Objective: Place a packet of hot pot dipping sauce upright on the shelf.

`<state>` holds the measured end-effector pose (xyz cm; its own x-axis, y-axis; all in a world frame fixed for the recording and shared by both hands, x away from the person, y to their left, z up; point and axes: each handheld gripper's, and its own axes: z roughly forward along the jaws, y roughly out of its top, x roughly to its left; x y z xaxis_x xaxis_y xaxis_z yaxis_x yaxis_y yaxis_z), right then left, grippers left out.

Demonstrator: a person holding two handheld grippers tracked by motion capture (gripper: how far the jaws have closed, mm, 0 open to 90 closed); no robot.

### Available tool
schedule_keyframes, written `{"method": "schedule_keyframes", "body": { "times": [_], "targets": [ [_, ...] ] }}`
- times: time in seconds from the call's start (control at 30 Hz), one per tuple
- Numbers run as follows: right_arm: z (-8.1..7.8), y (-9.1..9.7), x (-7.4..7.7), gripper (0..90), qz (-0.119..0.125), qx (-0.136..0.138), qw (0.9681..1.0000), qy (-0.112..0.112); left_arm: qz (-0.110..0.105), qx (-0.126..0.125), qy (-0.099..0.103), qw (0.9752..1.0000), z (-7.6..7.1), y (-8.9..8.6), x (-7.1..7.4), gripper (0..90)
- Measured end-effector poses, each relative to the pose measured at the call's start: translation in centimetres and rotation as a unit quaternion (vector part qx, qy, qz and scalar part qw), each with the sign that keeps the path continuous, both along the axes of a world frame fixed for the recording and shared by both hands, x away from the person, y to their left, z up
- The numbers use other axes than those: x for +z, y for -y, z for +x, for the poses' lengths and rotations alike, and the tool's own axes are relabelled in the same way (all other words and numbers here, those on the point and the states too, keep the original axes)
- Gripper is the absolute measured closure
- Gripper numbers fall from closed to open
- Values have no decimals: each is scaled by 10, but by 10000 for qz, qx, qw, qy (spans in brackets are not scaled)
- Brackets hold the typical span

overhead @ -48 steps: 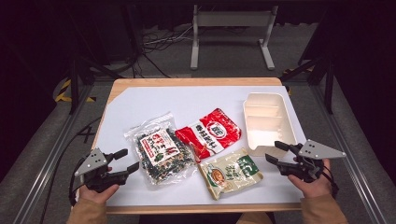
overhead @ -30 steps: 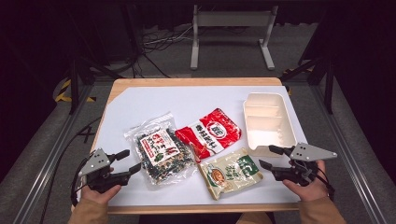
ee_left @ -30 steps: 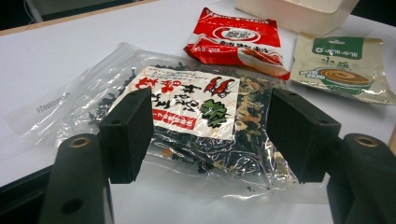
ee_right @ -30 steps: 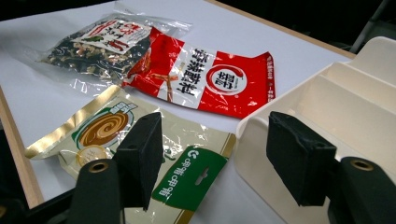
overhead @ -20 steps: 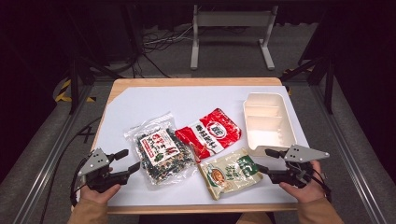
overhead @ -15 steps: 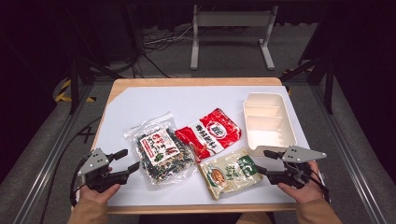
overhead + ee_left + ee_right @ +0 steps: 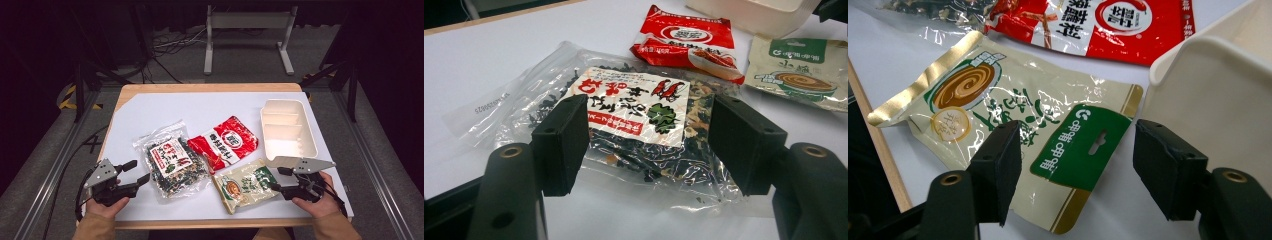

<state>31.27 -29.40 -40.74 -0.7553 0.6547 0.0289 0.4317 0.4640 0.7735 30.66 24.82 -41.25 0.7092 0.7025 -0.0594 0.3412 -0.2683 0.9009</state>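
The right gripper (image 7: 278, 179), jaws spread and empty, sits nearest the green-and-cream packet (image 7: 245, 184); the packet lies at its nine o'clock, long axis seemingly running ten-to-four; the left gripper (image 7: 137, 172) gapes too.

right gripper (image 7: 276, 179) agape, beside green packet (image 7: 245, 183)

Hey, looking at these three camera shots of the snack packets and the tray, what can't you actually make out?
- Tray: in the right gripper view its inside is hidden by its own wall, and the frame edge cuts it.
- Green packet: whether the right gripper's open jaws touch it is unclear.
- Clear bag: its near edge is hidden behind the left gripper's jaws.
- Red packet: print too small in the high view.
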Motion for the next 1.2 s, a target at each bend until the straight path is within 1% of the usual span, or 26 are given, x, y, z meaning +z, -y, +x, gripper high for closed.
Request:
{"method": "schedule_keyframes", "body": {
  "times": [0.1, 0.27, 0.3, 0.37, 0.53, 0.73, 0.83, 0.9, 0.97, 1.1, 1.2],
  "targets": [
    [2, -1, -3, 357, -62, 10, 9999, -122, -11, -4, 25, 10000, 1, 0, 0, 335],
    [4, -3, -8, 361, -107, 46, 9995, -288, 1, -15, -7, 10000, 1, 1, -1, 335],
    [4, -3, -8, 361, -107, 46, 9995, -288, 1, -15, -7, 10000, 1, 1, -1, 335],
    [5, -4, -9, 359, -106, 49, 9991, -397, -5, -18, -24, 10000, 1, 1, -1, 335],
    [6, -5, -12, 345, -104, 94, 9984, -551, -4, -20, -26, 10000, 1, 1, -1, 335],
    [8, -6, -16, 323, -118, 128, 9969, -770, 34, -21, -35, 10000, 1, 1, -1, 335],
    [9, -6, -17, 319, -133, 100, 9964, -835, 29, -13, -33, 10000, 1, 1, -1, 335],
    [11, -6, -19, 318, -161, 53, 9957, -908, 31, -12, -32, 10000, 1, 1, -1, 335],
    [12, -5, -20, 317, -152, 66, 9947, -1012, 27, -12, -18, 10000, 1, 1, -1, 335],
    [12, -7, -21, 321, -137, 116, 9941, -1072, 34, -11, -33, 10000, 1, 1, -1, 335],
    [12, -9, -21, 348, -129, 161, 9935, -1121, 26, -8, -32, 10000, 1, 1, -1, 335]
  ]
}}
